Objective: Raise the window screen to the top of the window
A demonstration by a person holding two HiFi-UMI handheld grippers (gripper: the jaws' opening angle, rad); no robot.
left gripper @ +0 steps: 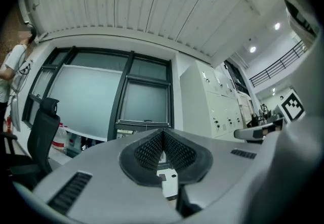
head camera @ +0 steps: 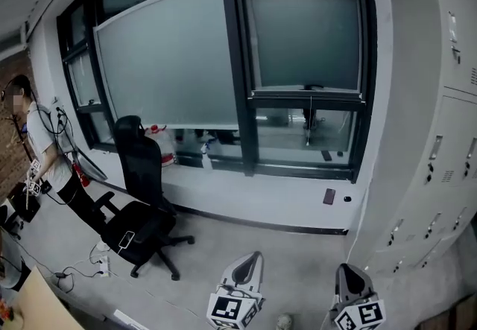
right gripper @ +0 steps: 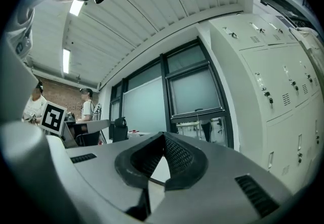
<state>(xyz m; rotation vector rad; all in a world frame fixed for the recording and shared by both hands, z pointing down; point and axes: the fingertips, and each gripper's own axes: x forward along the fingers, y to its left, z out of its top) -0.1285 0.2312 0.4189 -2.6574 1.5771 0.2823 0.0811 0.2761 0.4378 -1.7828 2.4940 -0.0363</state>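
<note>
Head view: at the bottom edge, left gripper (head camera: 254, 256) and right gripper (head camera: 349, 270) side by side, both held over bare floor and touching nothing. Well ahead of the jaws and above them, window screen (head camera: 304, 39) pulled partway down the right-hand pane, its bottom bar short of the sill, clear glass below. Ahead and left of the left jaws, a black office chair (head camera: 141, 202); further left, a person (head camera: 37, 144) by the wall. Right of the right jaws, grey lockers (head camera: 432, 112).

Left gripper view: jaws together at the tips, nothing clamped between them. Straight beyond the tips, well apart, window screen (left gripper: 147, 101); left of them the office chair (left gripper: 43, 127), right of them the lockers (left gripper: 217, 106).

Right gripper view: jaws likewise closed on nothing. Beyond the tips and slightly right, window screen (right gripper: 195, 91), well apart; far right the lockers (right gripper: 273, 81); far left the person (right gripper: 87, 104).
</note>
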